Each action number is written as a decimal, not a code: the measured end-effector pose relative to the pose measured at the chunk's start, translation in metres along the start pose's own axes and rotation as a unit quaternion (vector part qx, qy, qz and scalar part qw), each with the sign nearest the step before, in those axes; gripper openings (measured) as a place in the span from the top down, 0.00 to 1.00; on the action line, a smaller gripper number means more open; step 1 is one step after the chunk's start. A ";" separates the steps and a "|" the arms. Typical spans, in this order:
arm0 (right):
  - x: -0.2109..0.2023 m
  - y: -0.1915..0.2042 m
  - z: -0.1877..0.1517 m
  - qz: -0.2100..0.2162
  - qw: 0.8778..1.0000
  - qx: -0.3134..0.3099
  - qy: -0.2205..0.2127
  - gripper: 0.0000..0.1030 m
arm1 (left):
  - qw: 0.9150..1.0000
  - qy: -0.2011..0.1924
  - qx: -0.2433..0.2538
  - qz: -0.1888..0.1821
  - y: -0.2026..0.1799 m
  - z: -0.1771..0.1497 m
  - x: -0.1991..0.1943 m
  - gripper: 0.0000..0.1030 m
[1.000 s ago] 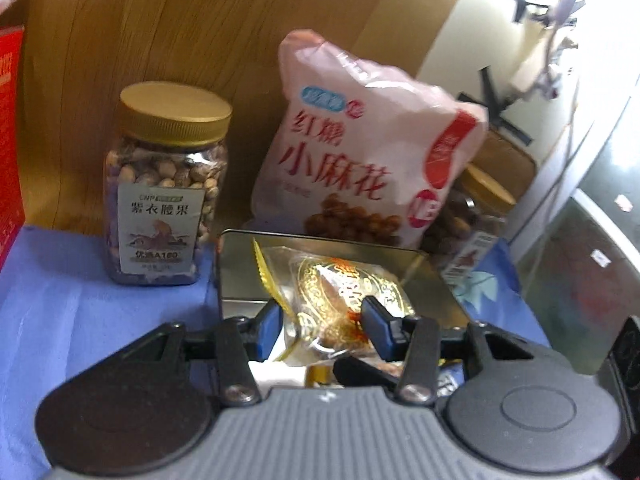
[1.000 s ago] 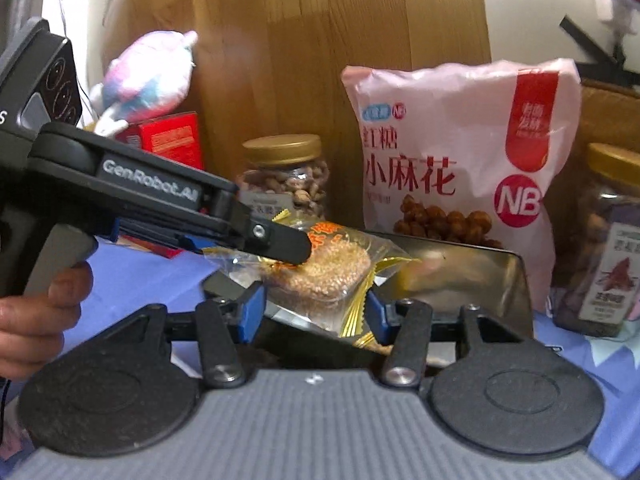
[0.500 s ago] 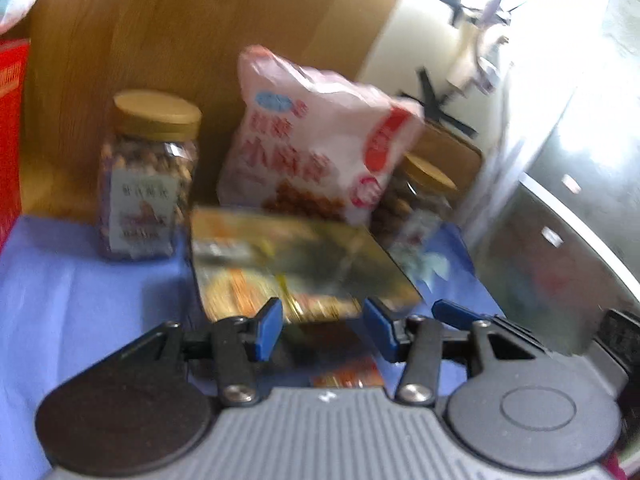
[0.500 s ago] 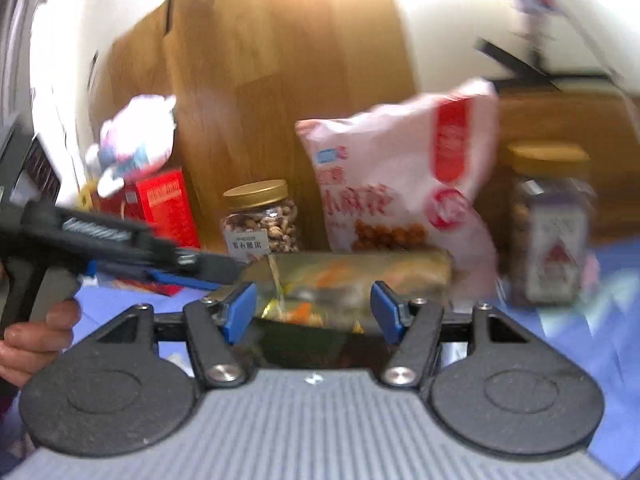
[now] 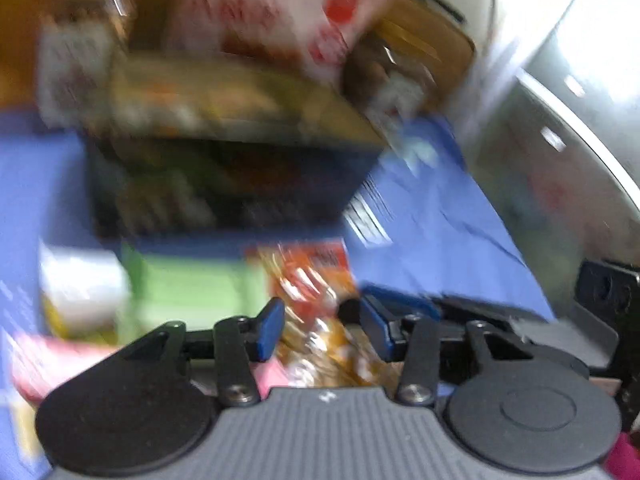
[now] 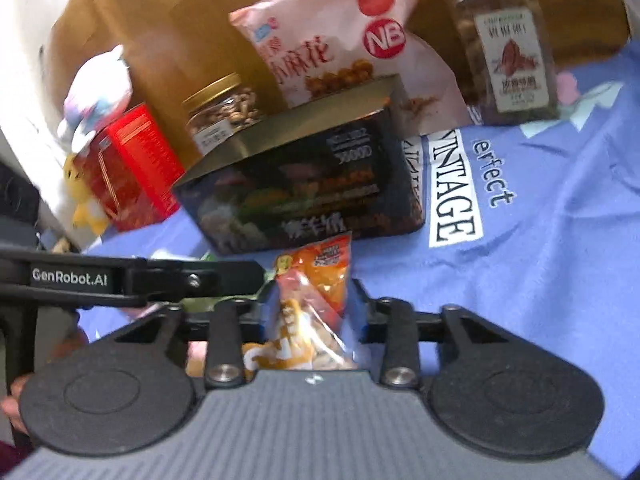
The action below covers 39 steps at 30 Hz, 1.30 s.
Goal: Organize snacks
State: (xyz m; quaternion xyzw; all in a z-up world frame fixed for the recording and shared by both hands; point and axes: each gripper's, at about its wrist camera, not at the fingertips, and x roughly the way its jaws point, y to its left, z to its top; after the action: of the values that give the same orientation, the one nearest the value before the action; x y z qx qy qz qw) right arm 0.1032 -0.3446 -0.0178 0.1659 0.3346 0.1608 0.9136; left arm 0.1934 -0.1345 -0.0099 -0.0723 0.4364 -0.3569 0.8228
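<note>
An orange snack packet [image 6: 316, 276] stands between the fingers of my right gripper [image 6: 314, 308], just in front of the dark tin box [image 6: 304, 188]. The right jaws are closing and their pads press on the packet's sides. My left gripper [image 6: 256, 276] reaches in from the left beside it. The left wrist view is blurred: the same packet [image 5: 312, 280] lies below and between the left gripper's [image 5: 322, 332] blue pads. Those jaws are closing, and I see no contact with the packet. The right gripper [image 5: 360, 308] comes in from the right.
Behind the tin stand a pink snack bag [image 6: 340, 40], two gold-lidded nut jars [image 6: 224, 112] [image 6: 508, 52], a red box [image 6: 132, 160] and a plush toy [image 6: 100, 88]. A blue printed cloth [image 6: 540, 240] covers the table. Green [image 5: 192, 292], white [image 5: 80, 292] and pink [image 5: 52, 360] packets lie near the left gripper.
Both grippers drew back from the tin and dipped toward the cloth. The wrapped pastry left the left jaws and lies in the tin. The right jaws closed on the orange packet.
</note>
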 end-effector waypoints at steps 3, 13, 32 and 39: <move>-0.021 -0.005 -0.021 0.015 1.000 0.017 0.011 0.80 | 0.998 -0.003 0.062 0.028 -0.023 -0.026 -0.005 0.60; -0.029 -0.034 -0.005 0.031 0.996 0.082 -0.025 0.78 | 0.997 -0.014 0.053 0.049 -0.027 -0.061 -0.032 0.58; -0.101 -0.076 -0.037 -0.020 0.983 0.162 -0.085 0.93 | 0.998 -0.009 0.046 0.029 -0.056 -0.043 -0.018 0.49; -0.052 -0.074 -0.007 0.042 0.985 0.162 -0.035 0.75 | 0.999 0.003 -0.032 0.033 -0.041 -0.043 -0.006 0.48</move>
State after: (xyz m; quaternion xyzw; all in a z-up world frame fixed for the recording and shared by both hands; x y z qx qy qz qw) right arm 0.0745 -0.4303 -0.0237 0.3312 0.3167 0.1372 0.8782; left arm 0.1362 -0.1526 -0.0140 -0.0825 0.4525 -0.3155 0.8300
